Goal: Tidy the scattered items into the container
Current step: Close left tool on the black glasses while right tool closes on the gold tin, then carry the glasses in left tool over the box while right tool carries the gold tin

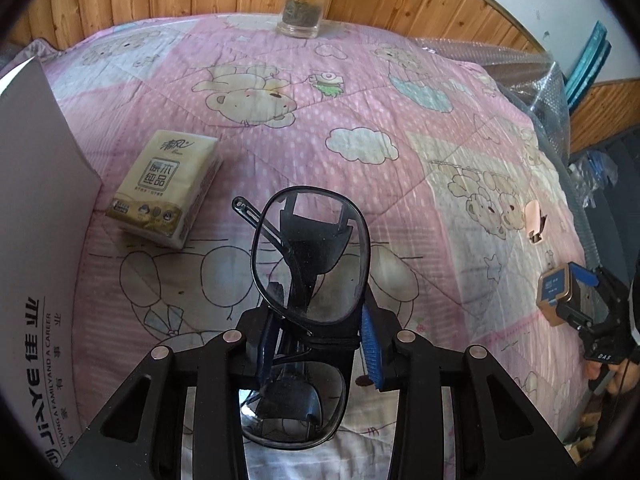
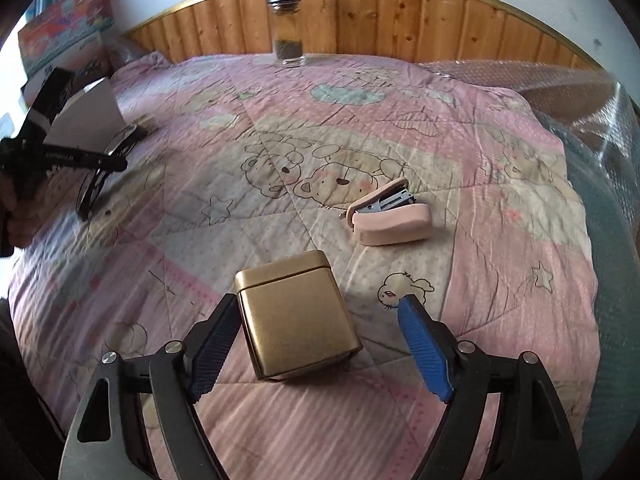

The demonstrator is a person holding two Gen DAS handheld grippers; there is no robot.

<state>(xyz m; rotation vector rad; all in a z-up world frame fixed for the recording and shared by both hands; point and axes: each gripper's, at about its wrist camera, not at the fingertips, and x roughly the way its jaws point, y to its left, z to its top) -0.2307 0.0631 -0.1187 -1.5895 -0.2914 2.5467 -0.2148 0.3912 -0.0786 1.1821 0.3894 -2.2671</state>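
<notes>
On a pink cartoon-bear quilt [image 1: 400, 128], the left gripper [image 1: 320, 344] pinches black-framed glasses [image 1: 310, 256] beside the white box [image 1: 36, 208], while the right gripper [image 2: 316, 340], jaws spread, straddles a gold tin [image 2: 296, 320] near a pink stapler [image 2: 390, 216].

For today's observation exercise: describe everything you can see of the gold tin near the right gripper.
The gold tin is a small boxy metal container with rounded corners, a matt brassy finish and a lid whose seam shows near the top. It is closed. It rests on the pink cartoon-bear quilt between the open fingers of the right gripper; the dark left pad is at or against its side, the blue right pad stands clear. The left wrist view shows a blue label on one face. The pink stapler lies beyond it, apart.
</notes>
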